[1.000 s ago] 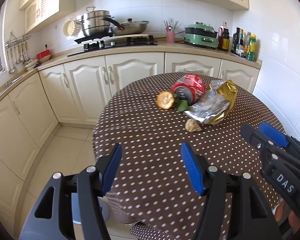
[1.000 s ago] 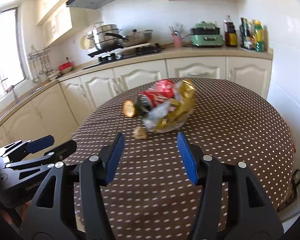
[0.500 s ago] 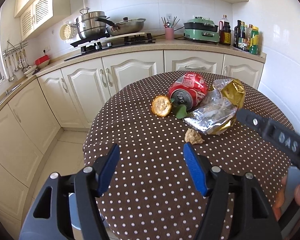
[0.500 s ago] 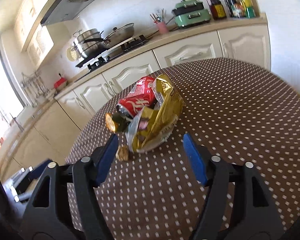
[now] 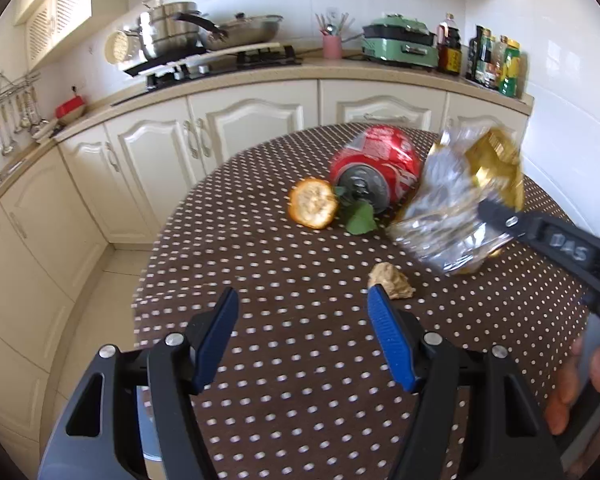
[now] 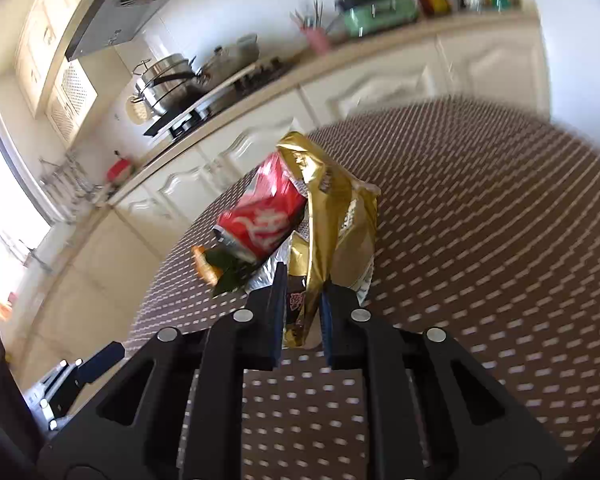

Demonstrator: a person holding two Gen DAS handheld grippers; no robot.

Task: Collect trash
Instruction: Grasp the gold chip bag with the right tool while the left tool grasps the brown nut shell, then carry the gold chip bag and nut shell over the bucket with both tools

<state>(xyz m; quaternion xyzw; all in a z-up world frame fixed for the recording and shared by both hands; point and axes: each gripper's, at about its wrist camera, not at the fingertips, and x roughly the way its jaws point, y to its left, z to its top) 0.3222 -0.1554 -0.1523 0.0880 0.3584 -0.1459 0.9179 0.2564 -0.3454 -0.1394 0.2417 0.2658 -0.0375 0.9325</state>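
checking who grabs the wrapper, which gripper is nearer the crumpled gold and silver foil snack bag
Right. The right gripper is closing its jaws on the crumpled gold and silver foil snack bag, bag between the pads. The left gripper is open over the dotted tablecloth, short of the bag.

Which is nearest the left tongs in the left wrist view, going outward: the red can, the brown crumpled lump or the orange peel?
1. Brown crumpled lump: just past the right finger of the left tongs.
2. Orange peel: farther back, toward the left.
3. Red can: behind the peel, on its side.
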